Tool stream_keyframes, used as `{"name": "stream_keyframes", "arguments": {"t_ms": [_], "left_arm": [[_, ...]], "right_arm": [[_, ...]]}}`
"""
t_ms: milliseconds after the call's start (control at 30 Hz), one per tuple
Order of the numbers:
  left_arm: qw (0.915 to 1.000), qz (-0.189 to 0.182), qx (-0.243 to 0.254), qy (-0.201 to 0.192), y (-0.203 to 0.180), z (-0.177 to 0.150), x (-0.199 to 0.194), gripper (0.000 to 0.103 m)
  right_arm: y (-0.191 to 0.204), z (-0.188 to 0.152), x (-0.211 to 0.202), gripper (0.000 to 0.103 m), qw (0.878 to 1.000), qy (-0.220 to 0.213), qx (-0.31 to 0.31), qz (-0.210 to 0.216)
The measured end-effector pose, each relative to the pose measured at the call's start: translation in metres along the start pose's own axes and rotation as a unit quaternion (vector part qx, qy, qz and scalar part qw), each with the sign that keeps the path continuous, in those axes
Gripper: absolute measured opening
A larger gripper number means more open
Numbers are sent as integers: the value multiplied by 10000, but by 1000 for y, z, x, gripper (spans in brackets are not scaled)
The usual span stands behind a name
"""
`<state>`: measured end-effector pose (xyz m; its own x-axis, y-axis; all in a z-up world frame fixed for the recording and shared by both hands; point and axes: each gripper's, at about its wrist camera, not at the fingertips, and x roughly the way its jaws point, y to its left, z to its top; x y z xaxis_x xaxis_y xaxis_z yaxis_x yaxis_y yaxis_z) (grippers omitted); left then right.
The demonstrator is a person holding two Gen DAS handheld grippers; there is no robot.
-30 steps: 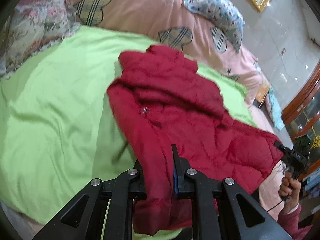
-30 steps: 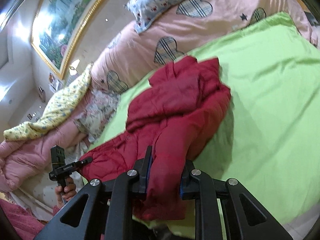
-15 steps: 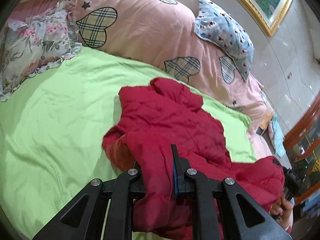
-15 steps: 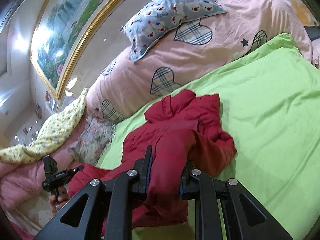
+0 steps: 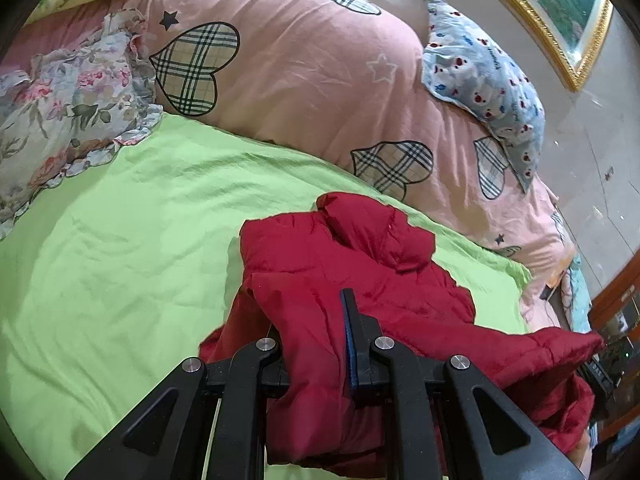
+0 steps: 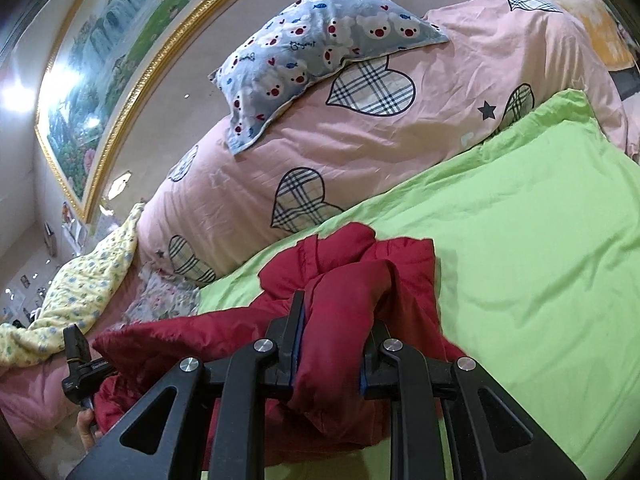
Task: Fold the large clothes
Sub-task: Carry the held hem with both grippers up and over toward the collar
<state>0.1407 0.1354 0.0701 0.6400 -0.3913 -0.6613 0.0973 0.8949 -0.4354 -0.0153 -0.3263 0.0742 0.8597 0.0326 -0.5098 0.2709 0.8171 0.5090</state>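
A red padded jacket [image 5: 360, 272] lies bunched on the green sheet [image 5: 120, 240], both grippers, left [image 5: 316, 344] and right [image 6: 332, 344], clamping its folds. Only the right view shows the left gripper's handle [image 6: 78, 360] beside the jacket.

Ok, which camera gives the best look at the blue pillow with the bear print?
The right wrist view: the blue bear-print pillow lies nearly whole on the pink duvet, bears and lettering sharp. The left wrist view shows that pillow stretched near the rim, its pattern harder to read.
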Motion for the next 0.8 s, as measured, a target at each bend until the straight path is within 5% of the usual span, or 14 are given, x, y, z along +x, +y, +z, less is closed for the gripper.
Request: {"name": "stream_keyframes", "arguments": {"t_ms": [800], "left_arm": [[9965,630,-313,454,12,78,200,19]], "right_arm": [[-46,33,151,23,9944,200,293,-995]]}}
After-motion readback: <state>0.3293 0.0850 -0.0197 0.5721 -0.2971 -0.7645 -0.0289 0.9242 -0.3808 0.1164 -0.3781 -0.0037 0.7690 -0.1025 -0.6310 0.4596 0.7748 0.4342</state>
